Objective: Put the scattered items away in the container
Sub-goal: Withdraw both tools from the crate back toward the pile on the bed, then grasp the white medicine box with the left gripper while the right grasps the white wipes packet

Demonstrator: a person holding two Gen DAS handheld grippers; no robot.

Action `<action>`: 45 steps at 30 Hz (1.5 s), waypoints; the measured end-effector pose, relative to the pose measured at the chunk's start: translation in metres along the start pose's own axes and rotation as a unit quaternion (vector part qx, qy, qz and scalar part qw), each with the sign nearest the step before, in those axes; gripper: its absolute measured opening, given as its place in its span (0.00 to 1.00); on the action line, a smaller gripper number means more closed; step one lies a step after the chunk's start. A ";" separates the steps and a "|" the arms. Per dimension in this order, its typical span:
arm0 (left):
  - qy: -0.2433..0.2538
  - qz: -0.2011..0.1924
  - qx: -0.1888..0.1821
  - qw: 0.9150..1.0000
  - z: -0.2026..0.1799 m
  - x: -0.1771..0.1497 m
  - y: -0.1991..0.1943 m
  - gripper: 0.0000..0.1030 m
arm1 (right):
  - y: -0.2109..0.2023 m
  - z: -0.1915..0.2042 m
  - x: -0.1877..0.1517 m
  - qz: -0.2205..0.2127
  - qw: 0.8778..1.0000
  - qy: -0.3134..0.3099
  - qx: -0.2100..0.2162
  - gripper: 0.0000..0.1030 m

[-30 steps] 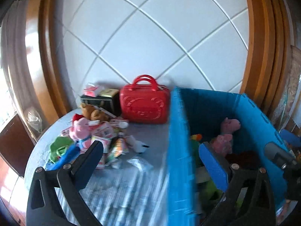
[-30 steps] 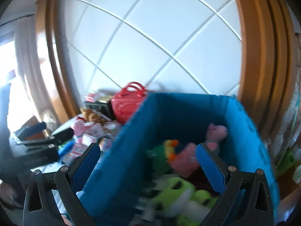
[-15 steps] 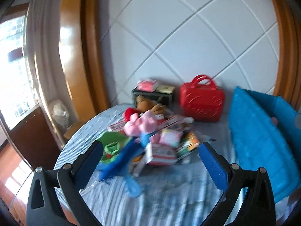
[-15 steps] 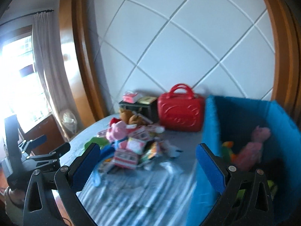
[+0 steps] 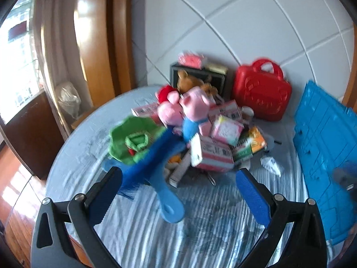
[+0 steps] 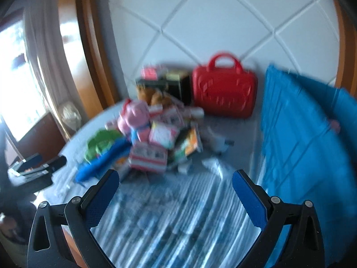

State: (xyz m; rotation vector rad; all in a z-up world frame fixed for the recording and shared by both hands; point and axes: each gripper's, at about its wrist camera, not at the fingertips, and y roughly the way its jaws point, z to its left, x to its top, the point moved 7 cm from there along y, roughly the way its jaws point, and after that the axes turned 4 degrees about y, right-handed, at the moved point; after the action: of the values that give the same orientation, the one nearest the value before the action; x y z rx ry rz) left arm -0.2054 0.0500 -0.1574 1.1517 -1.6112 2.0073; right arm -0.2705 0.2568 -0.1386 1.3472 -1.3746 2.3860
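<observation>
Setting: white diamond-panelled wall (image 5: 234, 29) with a wooden frame stood behind a round table (image 5: 78, 143) under a striped blue-white cloth.
Scattered items: a heap lay mid-table, well apart from both grippers, made up of a pink pig plush (image 5: 189, 109), a green cloth toy (image 5: 131, 138), a blue brush (image 5: 154, 160) with its handle pointing toward the camera, and several small cartons (image 5: 212, 156).
Container: the blue bin (image 5: 323, 156) stood at the right edge of the table, near the heap but not touching it; a bit of pink showed over its rim in the right wrist view.
Left gripper: the left gripper (image 5: 178, 185) hovered in front of the heap, jaws wide apart, holding nothing.
Right gripper: the right gripper (image 6: 176, 187) hung a little further off, jaws likewise spread and empty.
Around the heap: a red case (image 5: 261, 96) and a black box (image 5: 198, 76) with a brown bear (image 5: 189, 82) stood against the wall behind it.
Risk, pile: the items overlapped, so closing on one carton could likely drag or topple its neighbours.
Risk, brush: its handle jutted out and could snag a finger.
Risk, blur: both views were smeared, so a fast approach might misjudge the grasp.
</observation>
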 end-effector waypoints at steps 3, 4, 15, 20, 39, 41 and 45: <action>0.034 0.020 -0.007 0.999 -0.033 -0.010 0.034 1.00 | 0.054 -0.024 -0.023 0.045 0.999 0.015 -0.008 1.00; 0.042 0.025 -0.007 0.999 -0.043 -0.014 0.044 1.00 | 0.072 -0.034 -0.032 0.059 0.998 0.019 -0.015 1.00; 0.100 0.089 -0.047 0.990 -0.137 -0.060 0.182 0.93 | 0.199 -0.126 -0.124 0.156 0.980 0.052 -0.113 1.00; 0.131 0.071 -0.062 0.987 -0.174 -0.058 0.214 0.87 | 0.198 -0.134 -0.128 0.094 0.984 0.053 -0.141 1.00; 0.101 0.070 -0.072 0.990 -0.200 -0.043 0.283 0.57 | 0.239 -0.139 -0.060 0.045 0.988 0.040 -0.143 0.32; 0.095 0.066 -0.078 0.990 -0.193 -0.045 0.281 0.49 | 0.243 -0.144 -0.063 0.056 0.987 0.049 -0.140 0.30; 0.099 0.068 -0.094 0.988 -0.185 -0.055 0.271 0.49 | 0.231 -0.134 -0.080 0.055 0.990 0.053 -0.121 0.23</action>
State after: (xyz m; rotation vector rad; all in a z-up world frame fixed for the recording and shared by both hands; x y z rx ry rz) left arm -0.4269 0.1486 -0.3860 0.7698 -1.7708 1.9306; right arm -0.4126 0.2439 -0.3780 1.0933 -1.6821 2.2265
